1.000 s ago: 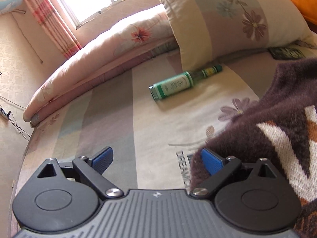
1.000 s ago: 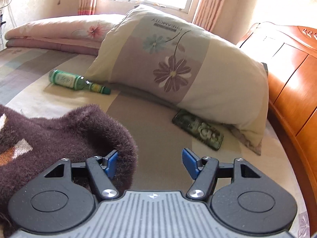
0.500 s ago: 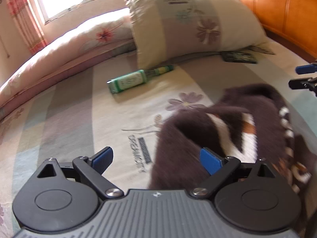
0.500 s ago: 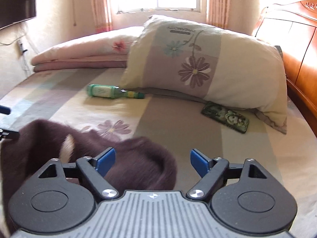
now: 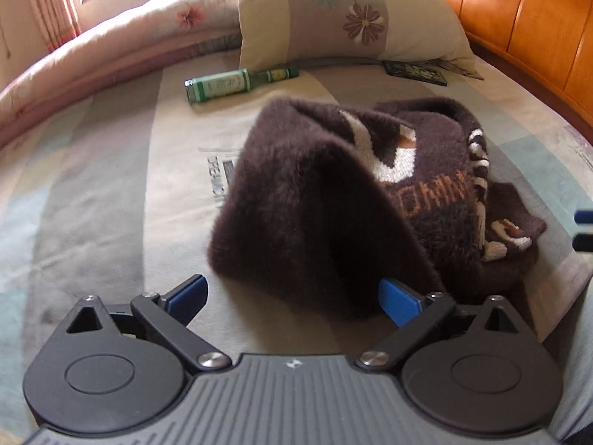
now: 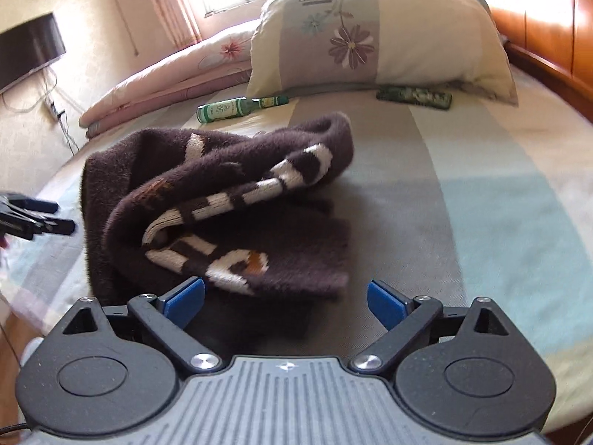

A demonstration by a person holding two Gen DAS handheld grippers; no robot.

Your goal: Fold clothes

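- The bed (image 5: 111, 193) takes up pretty much everything, covered in a striped sheet with pale green, grey and cream bands and some printed lettering.
- Orange wooden headboard (image 5: 526, 18) curves along the right side.
- Big pillow (image 6: 378, 37) with a purple flower print leans near the headboard, and a rolled pink quilt (image 6: 166, 78) runs along the far edge under the window.
- The task thing: a fuzzy dark brown sweater (image 5: 333, 193) with white and orange pattern, lying bunched and half folded over itself in the middle of the bed. From the right wrist view the same sweater (image 6: 222, 204) has a striped edge draped across the top.
- Left gripper (image 5: 292, 296) is spread wide. A flap of the sweater sits right against its right blue pad, but the pads aren't pinching anything.
- Right gripper (image 6: 285, 298) has its jaws opening, already wide, with the near edge of the sweater lying between them and neither pad pressing on it.
- Green glass bottle (image 5: 237, 83) lies on its side just in front of the pillow, well apart from the sweater.
- A dark flat patterned thing (image 6: 415, 97) sits at the pillow's foot; can't tell what it is.
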